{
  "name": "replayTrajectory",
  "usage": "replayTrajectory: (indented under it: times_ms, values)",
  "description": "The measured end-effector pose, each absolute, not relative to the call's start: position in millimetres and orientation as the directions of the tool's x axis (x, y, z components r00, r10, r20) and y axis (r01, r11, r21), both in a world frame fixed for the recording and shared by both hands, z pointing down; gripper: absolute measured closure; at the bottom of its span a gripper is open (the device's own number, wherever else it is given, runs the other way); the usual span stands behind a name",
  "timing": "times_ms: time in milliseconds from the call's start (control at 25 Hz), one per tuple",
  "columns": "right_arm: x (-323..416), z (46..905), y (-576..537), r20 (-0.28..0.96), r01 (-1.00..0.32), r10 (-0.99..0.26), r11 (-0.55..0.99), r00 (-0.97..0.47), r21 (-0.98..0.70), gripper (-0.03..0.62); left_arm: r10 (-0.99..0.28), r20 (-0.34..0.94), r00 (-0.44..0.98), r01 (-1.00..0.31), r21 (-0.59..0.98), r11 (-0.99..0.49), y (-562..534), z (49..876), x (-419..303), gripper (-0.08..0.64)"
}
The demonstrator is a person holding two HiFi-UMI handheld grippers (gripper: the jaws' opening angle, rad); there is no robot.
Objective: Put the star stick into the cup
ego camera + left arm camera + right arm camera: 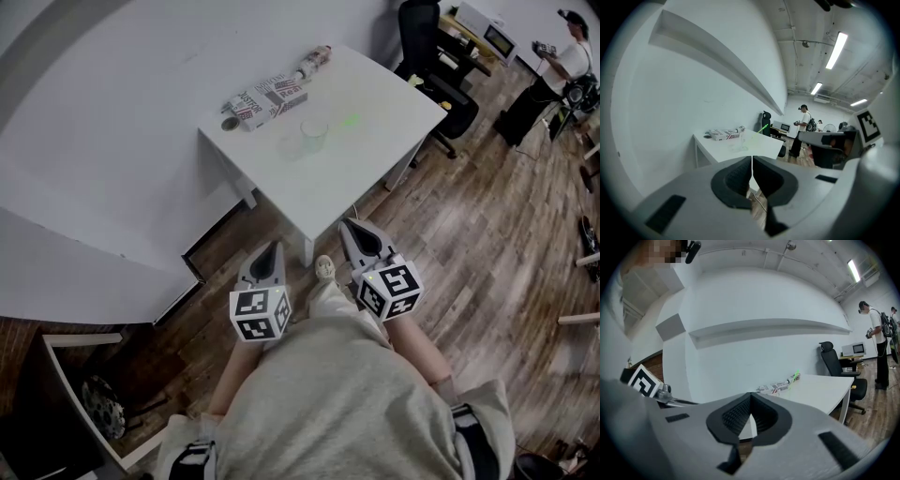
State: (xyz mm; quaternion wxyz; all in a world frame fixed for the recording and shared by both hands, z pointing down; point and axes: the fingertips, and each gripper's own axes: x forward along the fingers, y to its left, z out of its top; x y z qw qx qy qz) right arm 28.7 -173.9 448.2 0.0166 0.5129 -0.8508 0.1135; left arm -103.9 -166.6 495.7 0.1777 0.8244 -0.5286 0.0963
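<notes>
A clear cup stands near the middle of the white table. The thin green star stick lies on the tabletop just right of it. My left gripper and right gripper hang in front of the table's near corner, well short of both objects. Each has its jaws pressed together with nothing between them. In the left gripper view the cup and stick show far ahead of the shut gripper. In the right gripper view the stick shows beyond the shut gripper.
Printed boxes and a wrapped bottle lie along the table's far-left edge by the white wall. A black office chair stands behind the table, and a person stands farther off on the wooden floor. A shelf unit is at lower left.
</notes>
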Motion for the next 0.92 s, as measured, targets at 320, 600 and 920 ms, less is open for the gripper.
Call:
replayTrajectory:
  times_ms: [320,600,920]
  values:
    - [28,445,-177,0.142,-0.875,-0.867,0.457,-0.478,-0.16,0.595,-0.833,0.345,0.432,-0.901,0.195,-0.386,-171,496,-101,0.551]
    - [27,445,-179,0.139,-0.875,-0.868,0.455,-0.477,-0.165,0.595,-0.827,0.354,0.437,-0.899,0.196,-0.392,-173,499,-100,0.551]
    - [26,447,-184,0.139,-0.878,-0.871,0.447,-0.471,-0.172,0.595,-0.824,0.359,0.438,-0.899,0.196,-0.393,-178,501,-102,0.551]
